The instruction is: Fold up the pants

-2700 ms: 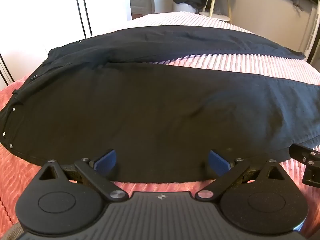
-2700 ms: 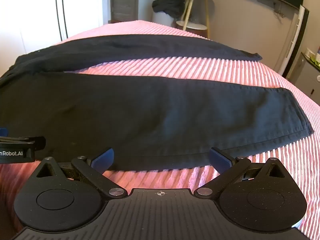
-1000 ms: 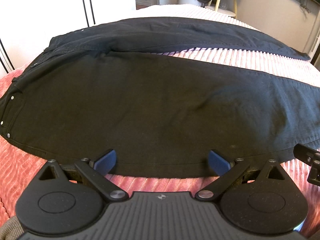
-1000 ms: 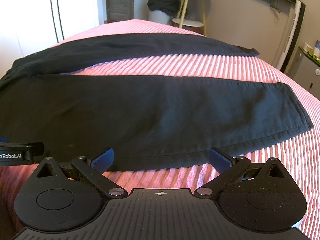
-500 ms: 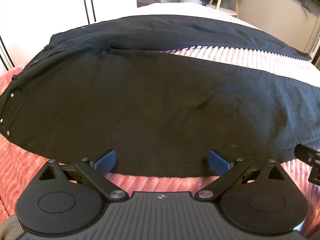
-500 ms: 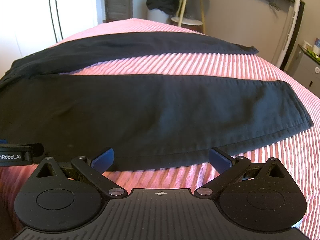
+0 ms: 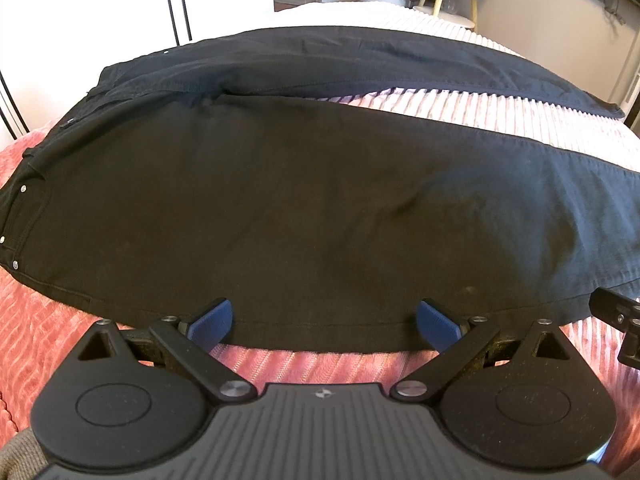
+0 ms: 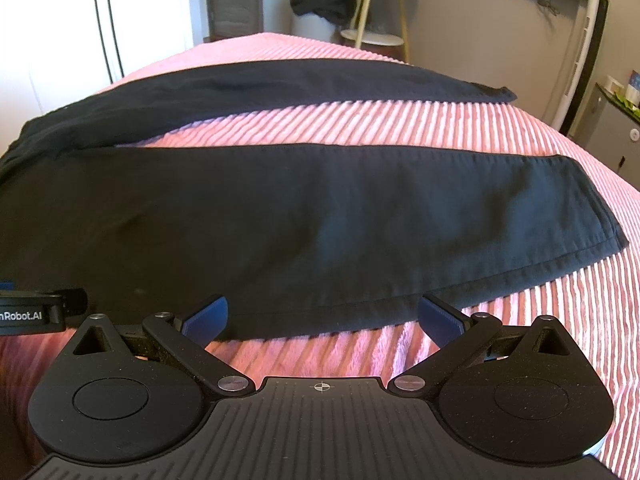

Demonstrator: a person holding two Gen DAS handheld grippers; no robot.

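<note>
Black pants (image 7: 280, 208) lie flat on a pink ribbed bedspread (image 7: 304, 368), waistband at the left, both legs running right. The near leg (image 8: 320, 220) ends in a hem at the right; the far leg (image 8: 280, 88) lies spread apart behind it. My left gripper (image 7: 324, 322) is open, its blue fingertips straddling the near seam of the thigh. My right gripper (image 8: 324, 318) is open too, low over the near edge of the lower leg. Nothing is held. The left gripper's side (image 8: 32, 312) shows at the left edge of the right wrist view.
White wardrobe doors (image 7: 120, 8) stand behind the bed at the left. A small round side table (image 8: 380, 8) and a bin with dark clothing (image 8: 324, 0) stand past the far edge. A cabinet (image 8: 616, 128) sits at the right.
Both grippers have crept slightly forward toward the near edge of the pants; both stay open. The pants have not moved.
</note>
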